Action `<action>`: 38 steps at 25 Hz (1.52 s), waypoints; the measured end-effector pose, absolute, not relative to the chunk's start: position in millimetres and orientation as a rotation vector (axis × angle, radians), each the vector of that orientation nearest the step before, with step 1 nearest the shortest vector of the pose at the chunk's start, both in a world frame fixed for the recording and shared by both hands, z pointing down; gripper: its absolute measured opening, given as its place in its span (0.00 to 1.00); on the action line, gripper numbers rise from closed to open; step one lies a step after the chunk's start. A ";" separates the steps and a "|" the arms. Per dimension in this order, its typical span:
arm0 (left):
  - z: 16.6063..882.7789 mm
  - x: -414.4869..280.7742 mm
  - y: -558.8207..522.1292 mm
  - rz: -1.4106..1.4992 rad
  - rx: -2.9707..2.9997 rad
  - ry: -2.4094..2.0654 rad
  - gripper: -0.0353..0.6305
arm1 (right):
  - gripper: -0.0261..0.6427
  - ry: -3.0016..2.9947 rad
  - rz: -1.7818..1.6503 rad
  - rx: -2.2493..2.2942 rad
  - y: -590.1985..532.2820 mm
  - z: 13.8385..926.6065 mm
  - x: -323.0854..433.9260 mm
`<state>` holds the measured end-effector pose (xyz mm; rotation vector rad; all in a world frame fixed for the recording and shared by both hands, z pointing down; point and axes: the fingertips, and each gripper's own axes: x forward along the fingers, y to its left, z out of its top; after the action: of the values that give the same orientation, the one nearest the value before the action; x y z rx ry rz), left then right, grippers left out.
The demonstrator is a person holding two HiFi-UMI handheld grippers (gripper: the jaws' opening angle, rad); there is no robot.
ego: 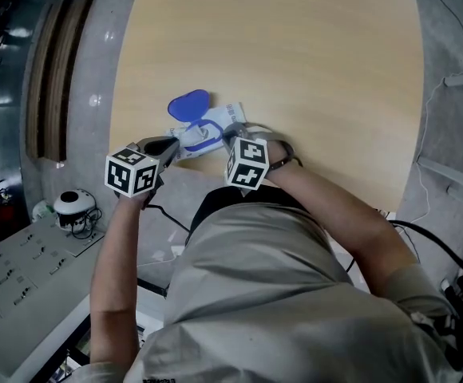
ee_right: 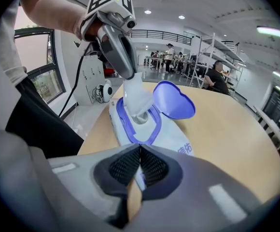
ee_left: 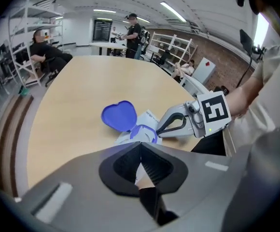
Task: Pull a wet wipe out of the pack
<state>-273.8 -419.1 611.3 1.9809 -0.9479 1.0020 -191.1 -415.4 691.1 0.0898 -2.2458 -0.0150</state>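
A white wet wipe pack (ee_right: 171, 134) with a blue-rimmed opening lies near the front edge of the wooden table (ego: 295, 62). Its heart-shaped blue lid (ee_right: 174, 99) stands open. My left gripper (ee_right: 129, 75) comes down from above and is shut on a white wipe (ee_right: 136, 98) that stands up out of the opening. In the left gripper view the wipe (ee_left: 142, 170) shows as a white strip between the closed jaws. My right gripper (ee_right: 140, 151) is shut on the near end of the pack and holds it on the table. From the head view both grippers meet at the pack (ego: 202, 136).
The table's near edge runs just under the pack, with grey floor below. A white device (ego: 73, 206) and a grey panel (ego: 16, 278) sit at the lower left. Several people and shelves (ee_left: 29, 28) are far behind the table.
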 end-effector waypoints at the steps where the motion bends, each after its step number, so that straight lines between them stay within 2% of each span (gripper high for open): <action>1: 612.7 -278.7 -417.2 0.984 1.968 -0.957 0.07 | 0.04 -2.243 -0.014 0.091 -414.8 692.5 -191.6; 38: 546.1 -395.0 -348.5 0.966 2.139 -1.030 0.06 | 0.04 -2.085 -0.061 0.257 -399.0 688.8 -211.4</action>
<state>-395.0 -348.5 546.1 2.1386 -1.0299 0.9658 -211.4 -399.0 688.8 0.2574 -2.0854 -0.0613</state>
